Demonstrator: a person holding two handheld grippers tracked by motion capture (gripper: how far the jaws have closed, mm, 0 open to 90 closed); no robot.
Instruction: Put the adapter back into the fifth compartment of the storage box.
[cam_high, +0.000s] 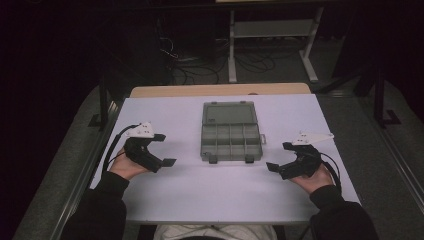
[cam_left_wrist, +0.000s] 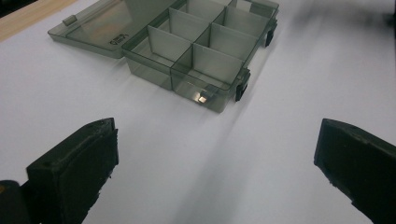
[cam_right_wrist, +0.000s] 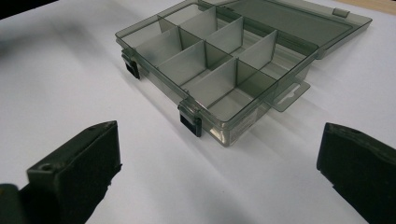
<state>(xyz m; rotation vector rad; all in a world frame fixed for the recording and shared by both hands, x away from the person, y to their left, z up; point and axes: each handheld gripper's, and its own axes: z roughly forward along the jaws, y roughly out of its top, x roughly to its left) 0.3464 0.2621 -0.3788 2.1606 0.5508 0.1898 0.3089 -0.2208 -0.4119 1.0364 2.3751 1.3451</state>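
A smoky, see-through compartment box lies in the middle of the white surface, with its lid folded flat open on the far side and the divided tray nearer the person. Every compartment that shows looks empty, and two dark latches hang off the near edge. A small hang tab sticks out at the tray's right side.

The left claw rests to the left of the box, well apart from it, its jaws spread wide with nothing between them. The right claw sits to the right of the box in the same way: gaping and holding nothing. Both point inward toward the box, and each gripper view looks across bare surface at the tray's near corner.

As a judgement, the work is at its very beginning or at a pause: the box is already open, no contents are around to load, and neither claw touches it. What seems left is the handling itself, most likely swinging the lid down and snapping the latches.
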